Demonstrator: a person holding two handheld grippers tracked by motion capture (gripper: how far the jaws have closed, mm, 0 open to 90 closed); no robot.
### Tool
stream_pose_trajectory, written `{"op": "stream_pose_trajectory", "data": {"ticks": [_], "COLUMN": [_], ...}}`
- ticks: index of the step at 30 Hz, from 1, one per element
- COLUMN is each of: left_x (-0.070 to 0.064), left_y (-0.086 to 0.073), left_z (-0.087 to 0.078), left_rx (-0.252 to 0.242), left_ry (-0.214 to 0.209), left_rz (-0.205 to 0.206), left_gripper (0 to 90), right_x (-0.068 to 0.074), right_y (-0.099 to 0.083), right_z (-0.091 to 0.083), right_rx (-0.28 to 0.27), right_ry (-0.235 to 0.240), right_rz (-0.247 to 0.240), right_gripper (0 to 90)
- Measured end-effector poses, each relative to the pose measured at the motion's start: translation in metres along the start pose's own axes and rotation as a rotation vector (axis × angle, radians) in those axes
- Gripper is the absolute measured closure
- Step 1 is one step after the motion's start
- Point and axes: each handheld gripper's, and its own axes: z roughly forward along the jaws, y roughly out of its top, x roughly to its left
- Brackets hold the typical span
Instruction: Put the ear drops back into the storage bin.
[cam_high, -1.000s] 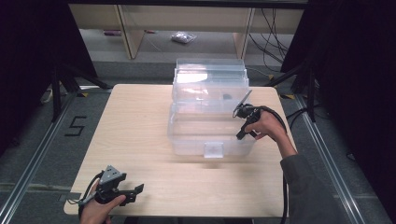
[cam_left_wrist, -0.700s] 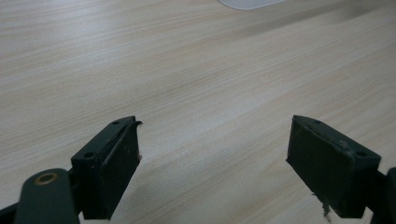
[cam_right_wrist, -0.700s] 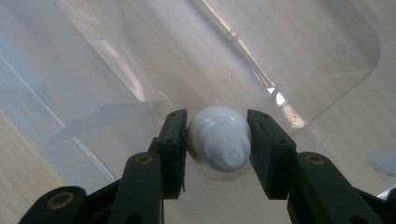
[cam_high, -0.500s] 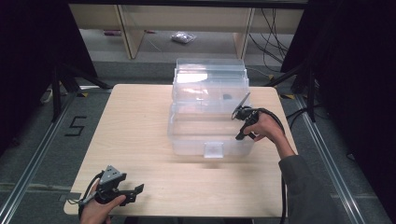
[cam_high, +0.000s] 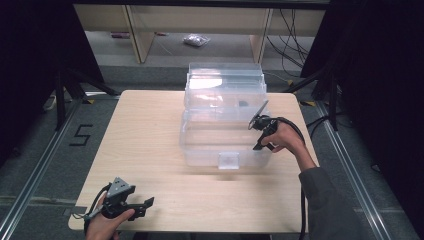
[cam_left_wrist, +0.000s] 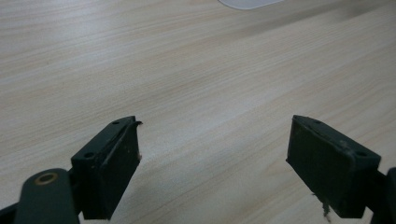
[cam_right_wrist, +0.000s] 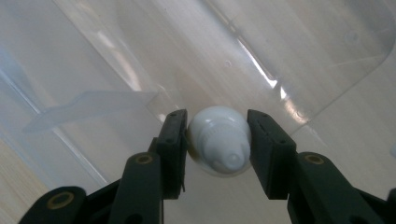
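Both grippers unmoved since earlier: right gripper (cam_right_wrist: 218, 140) clamps white bottle (cam_right_wrist: 219, 144) over clear bin (cam_high: 225, 135); left gripper (cam_left_wrist: 215, 163) wide.

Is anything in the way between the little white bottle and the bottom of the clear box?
Nothing visible is. The right tool is shut on the white bottle, above the open clear box. The right gripper view shows see-through plastic and pale wood below the bottle. A small dark thing lies farther back in the box.

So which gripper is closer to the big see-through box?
Right. The right gripper is over the clear box, clamping a small white bottle. The left gripper sits apart near the table's front edge.
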Motion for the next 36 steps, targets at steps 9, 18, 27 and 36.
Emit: {"op": "stream_pose_trajectory", "data": {"ticks": [9,18,27,36], "left_x": [0.0,-0.001,0.0,-0.001], "left_y": [0.0,0.0,0.0,0.0], "left_z": [0.001,0.001,0.0,0.001], "left_rx": [-0.006,-0.005,-0.001,-0.006], "left_ry": [-0.002,0.0,-0.002,0.001], "left_rz": [0.0,-0.003,0.004,-0.004], "left_gripper": [16.2,16.2,16.2,16.2], "right_x": [0.002,0.005,0.007,0.011], "right_y": [-0.001,-0.001,0.0,-0.001], "right_z": [-0.008,-0.029,-0.03,-0.036], "right_rx": [-0.044,-0.092,-0.096,-0.118], "right_ry": [0.015,0.003,-0.002,-0.009], "right_rz": [0.012,0.018,0.01,0.026], "right_gripper": [50.7,45.7,43.8,39.4]}}
